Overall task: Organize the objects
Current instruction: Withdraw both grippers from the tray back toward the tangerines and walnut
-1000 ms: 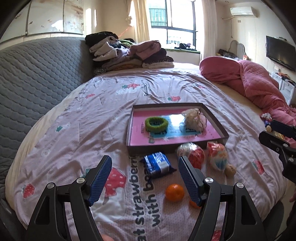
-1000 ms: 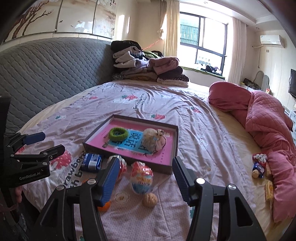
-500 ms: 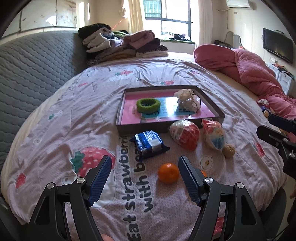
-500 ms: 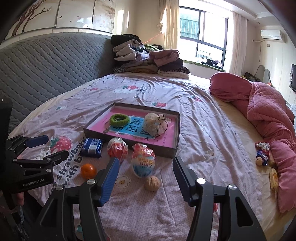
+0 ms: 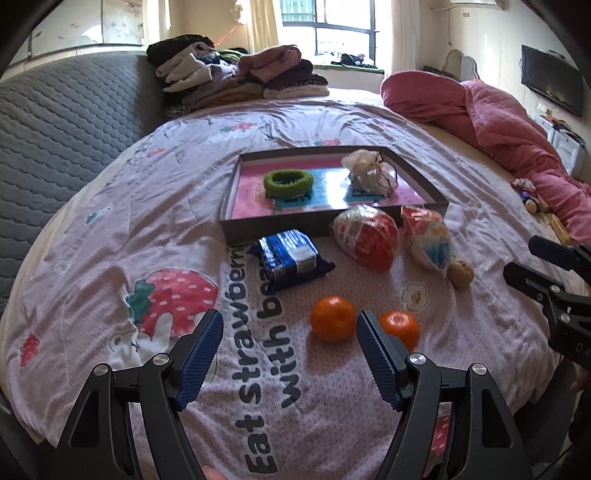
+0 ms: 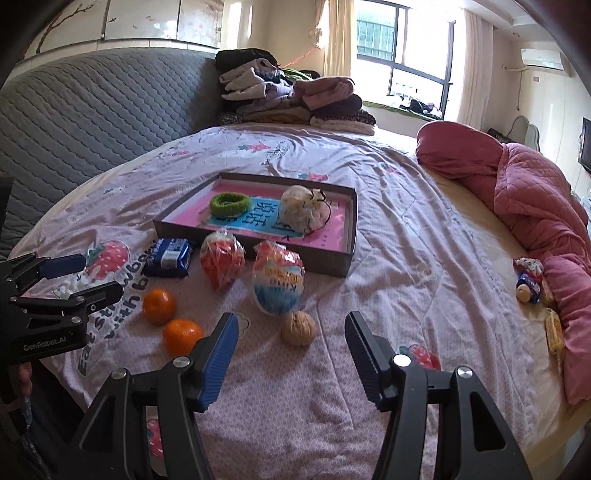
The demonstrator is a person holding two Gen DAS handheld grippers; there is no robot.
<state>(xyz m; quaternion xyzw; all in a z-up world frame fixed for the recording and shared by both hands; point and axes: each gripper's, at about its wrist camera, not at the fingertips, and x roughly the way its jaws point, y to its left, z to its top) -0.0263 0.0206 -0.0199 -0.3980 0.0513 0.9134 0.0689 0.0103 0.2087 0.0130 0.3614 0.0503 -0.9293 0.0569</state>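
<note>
The left gripper (image 5: 290, 334) hangs with jaws apart and empty; just ahead lie two oranges (image 5: 332, 324), one hard by its right finger. The right gripper (image 6: 291, 334) is spread wide too (nothing held), a walnut (image 6: 299, 328) just beyond its tips. Further on sit two wrapped eggs (image 6: 278, 277) and a blue packet (image 5: 290, 256), then the tray (image 5: 273, 228) holding a green ring (image 5: 288, 183) and a bag (image 6: 304, 213).

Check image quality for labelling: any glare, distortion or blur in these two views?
Left wrist view: the window is blown out, fisheye bends the bed sheet, corners are vignetted black, and the oranges stay sharp. Right wrist view: the window glares too, the walnut is crisp, and the edges curve alike.
</note>
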